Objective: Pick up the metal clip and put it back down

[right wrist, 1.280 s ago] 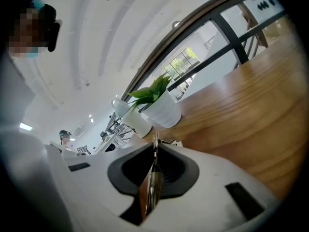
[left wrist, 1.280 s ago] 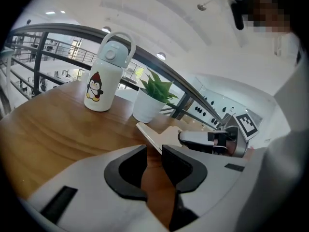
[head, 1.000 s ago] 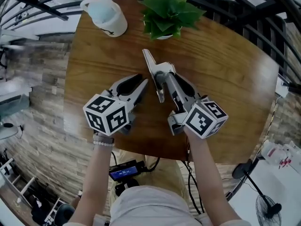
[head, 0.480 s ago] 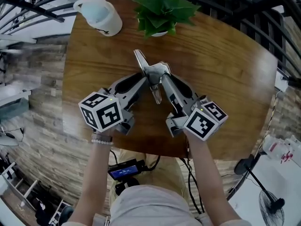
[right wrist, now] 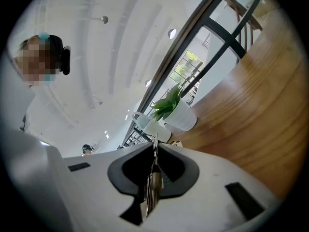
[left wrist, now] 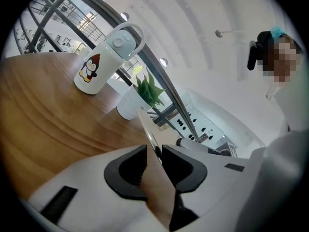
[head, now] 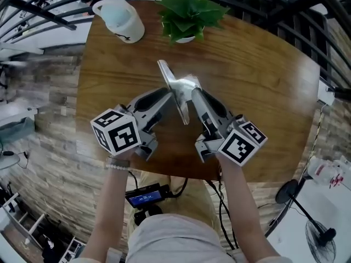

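now: left fingers [left wrist: 126,174] sit pressed together on a thin flat blade of the metal clip [left wrist: 150,144], which runs out past the tips. right fingers [right wrist: 179,169] are likewise clamped on the clip, seen edge-on in the narrow gap. neither pair stands apart.

head view: left gripper [head: 164,97] and right gripper [head: 193,93] pinch the same piece from opposite sides, tips close to each other. the clip hangs tilted, its long arm pointing up toward the potted plant [head: 189,12]. it looks lifted off the tabletop [head: 258,75], though the gap beneath is hard to read from above.

judgement: pick-up half appears done; the set-down remains.

- two grips on one stiff, slick piece: the hands should descend together, same spacing, no twisting against each other, or the blade may pivot in the pads.
- level the clip before contact so it lands flat, not on a corner.
- aim for the bare wood directly below, well apart from the plant and the white bottle [head: 120,18].
- release only once the metal rests; one side first, then the other, then back straight out.
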Available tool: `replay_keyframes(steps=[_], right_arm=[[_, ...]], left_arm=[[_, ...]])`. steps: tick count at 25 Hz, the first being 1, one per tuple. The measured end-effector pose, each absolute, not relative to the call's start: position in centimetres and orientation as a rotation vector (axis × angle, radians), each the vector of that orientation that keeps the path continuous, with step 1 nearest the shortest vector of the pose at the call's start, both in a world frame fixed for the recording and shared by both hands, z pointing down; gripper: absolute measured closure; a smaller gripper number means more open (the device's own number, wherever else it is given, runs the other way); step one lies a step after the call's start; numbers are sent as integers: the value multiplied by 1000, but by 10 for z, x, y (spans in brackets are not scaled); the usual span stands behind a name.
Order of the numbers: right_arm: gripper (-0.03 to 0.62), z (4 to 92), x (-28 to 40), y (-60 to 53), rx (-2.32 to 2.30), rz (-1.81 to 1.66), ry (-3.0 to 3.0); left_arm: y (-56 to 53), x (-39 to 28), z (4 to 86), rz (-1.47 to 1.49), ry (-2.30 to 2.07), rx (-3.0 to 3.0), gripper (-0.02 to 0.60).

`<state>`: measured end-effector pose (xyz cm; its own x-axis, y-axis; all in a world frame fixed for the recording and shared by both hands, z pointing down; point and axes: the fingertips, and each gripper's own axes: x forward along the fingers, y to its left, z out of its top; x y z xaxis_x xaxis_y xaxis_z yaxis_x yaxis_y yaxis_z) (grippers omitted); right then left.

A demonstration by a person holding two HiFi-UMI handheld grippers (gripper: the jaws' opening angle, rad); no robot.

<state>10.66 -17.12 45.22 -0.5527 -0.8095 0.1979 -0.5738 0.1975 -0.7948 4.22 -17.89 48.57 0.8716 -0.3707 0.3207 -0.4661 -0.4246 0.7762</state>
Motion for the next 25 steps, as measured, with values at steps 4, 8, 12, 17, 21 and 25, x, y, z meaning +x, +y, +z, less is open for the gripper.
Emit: replay_keyframes(steps=[4,8,12,17,21,25], right_arm=[[565,446,101,-160,-1319,-1270,2214],[563,434,98,-148,-1320,-1247,2202],[563,421,97,-136,-1326,-1223,2201],[563,400,93,-125,-1334,-1169,2232],[563,377,89,-116,-1338,-1115,2235],[563,348,85,-105,-1355,-1030,2258]], left_arm=[[-168,42,476,98,-571,2049,482],[-159,41,467,85,-548,2051,482],[-149,41,452,77,-525,2075,482],[-139,38,430,65,-494,2121,482],[-133,36,404,74,-466,2178,482],[-124,33,374,78,-441,2246,482]])
